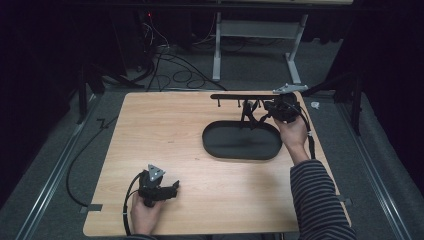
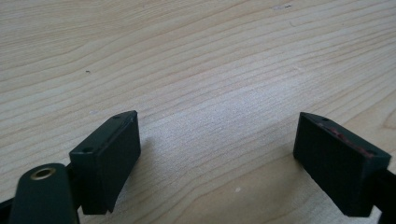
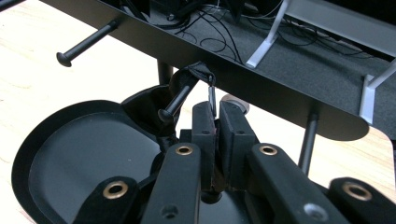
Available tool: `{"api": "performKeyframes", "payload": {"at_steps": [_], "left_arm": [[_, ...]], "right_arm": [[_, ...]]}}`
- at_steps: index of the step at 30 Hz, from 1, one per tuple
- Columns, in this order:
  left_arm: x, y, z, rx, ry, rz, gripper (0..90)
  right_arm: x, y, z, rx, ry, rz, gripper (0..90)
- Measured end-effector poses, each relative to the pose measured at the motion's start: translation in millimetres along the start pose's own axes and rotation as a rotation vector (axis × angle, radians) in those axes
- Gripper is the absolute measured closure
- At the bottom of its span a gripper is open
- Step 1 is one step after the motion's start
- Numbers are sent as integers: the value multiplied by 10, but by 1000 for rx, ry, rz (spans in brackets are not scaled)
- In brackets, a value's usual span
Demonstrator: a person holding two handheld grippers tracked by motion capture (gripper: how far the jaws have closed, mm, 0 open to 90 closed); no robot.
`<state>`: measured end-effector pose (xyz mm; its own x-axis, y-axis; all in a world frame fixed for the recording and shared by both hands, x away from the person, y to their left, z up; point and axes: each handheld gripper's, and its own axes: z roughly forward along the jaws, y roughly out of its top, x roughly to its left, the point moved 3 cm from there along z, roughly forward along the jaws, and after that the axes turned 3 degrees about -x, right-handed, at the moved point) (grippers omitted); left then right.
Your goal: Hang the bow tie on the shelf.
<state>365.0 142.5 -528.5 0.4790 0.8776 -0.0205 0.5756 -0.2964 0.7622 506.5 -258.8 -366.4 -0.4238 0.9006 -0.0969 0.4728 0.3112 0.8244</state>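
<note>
Your wooden table [image 1: 200,165] spans the high view, its grain running bare under your left gripper view; toward the far right of it sits a black oval tray [image 1: 242,141], and over the tray's far side stands a black rack [image 3: 261,88], a flat bar on thin posts with round-headed pegs [image 3: 84,45] sticking out of it. From one peg hangs a dark strap-like item [image 3: 147,109], draped down to the tray; what it is, you cannot tell from here. Your right gripper [image 3: 213,114] is up at the rack's right end, jaws pressed together on a thin dark strip [image 3: 212,95] hanging from the bar. Your left gripper [image 2: 217,154] rests low over the near left of the table, well apart from the tray, jaws spread wide with bare wood between them.
</note>
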Motion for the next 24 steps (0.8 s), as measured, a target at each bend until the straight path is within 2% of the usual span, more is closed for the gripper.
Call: {"api": "performKeyframes", "payload": {"at_steps": [7,9,11,16,24], "left_arm": [[0,0,0,0,0,0,153],[0,0,0,0,0,0,152],[0,0,0,0,0,0,153],[1,0,0,0,0,1,153],[0,0,0,0,0,1,153]], "right_arm": [[1,-14,20,6,16,17,818],[6,-22,29,12,29,21,762],[6,-26,27,9,28,22,752],[-25,-50,-9,-7,38,50,710],[-33,-21,-129,-58,42,58,639]]}}
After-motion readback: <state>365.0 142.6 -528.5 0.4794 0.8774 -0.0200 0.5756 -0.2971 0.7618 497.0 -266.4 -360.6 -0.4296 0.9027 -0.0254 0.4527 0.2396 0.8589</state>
